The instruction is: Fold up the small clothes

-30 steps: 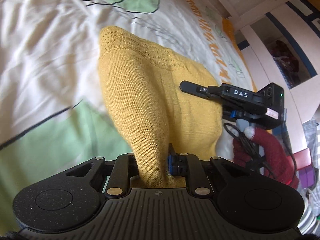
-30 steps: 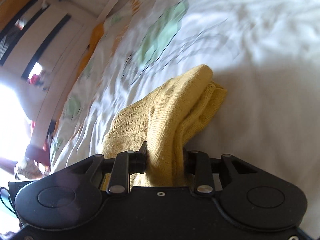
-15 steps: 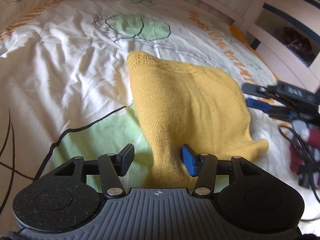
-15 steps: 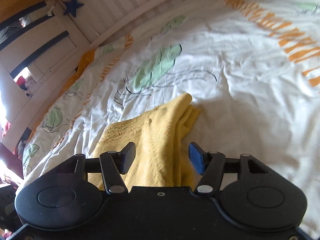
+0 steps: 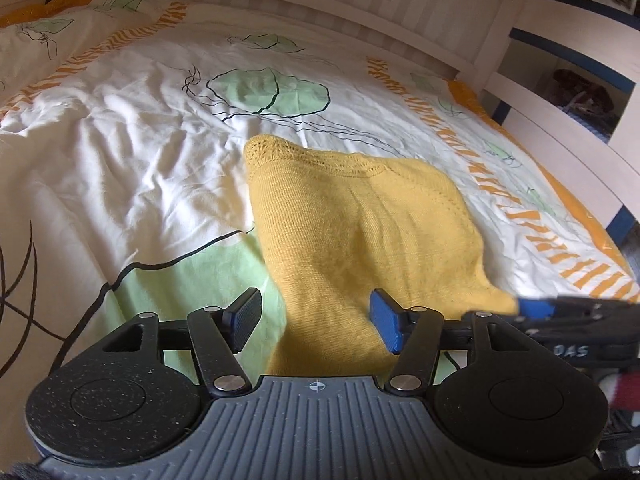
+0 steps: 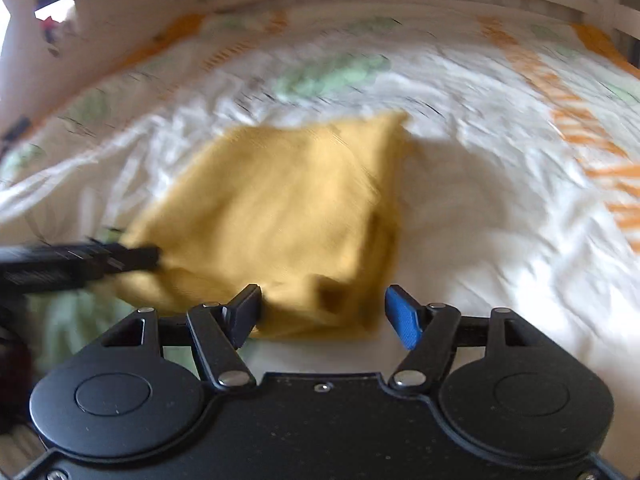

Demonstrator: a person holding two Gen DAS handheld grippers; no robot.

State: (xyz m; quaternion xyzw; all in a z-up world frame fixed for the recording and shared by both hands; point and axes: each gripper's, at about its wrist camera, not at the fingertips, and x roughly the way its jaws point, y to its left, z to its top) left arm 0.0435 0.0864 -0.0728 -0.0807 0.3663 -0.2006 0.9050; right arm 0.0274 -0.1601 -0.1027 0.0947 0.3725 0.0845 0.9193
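Note:
A small yellow knitted garment (image 5: 360,232) lies folded on the bed cover. My left gripper (image 5: 316,326) is open, with the garment's near edge between its fingers but not pinched. The right gripper shows at the right edge of the left wrist view (image 5: 560,308), beside the garment's right corner. In the blurred right wrist view the garment (image 6: 288,216) lies ahead, and my right gripper (image 6: 324,312) is open over its near edge. The left gripper (image 6: 80,260) shows there at the left, touching the garment's left edge.
The white bed cover (image 5: 120,168) has green leaf prints and orange stripes. A white slatted bed frame (image 5: 360,4) runs along the far side. Shelves (image 5: 580,92) stand at the right. A red-gloved hand (image 5: 624,392) holds the right gripper.
Both grippers were shut on the yellow garment and holding it up. They opened, the garment dropped flat on the bed, and both grippers pulled back; the right one is still moving.

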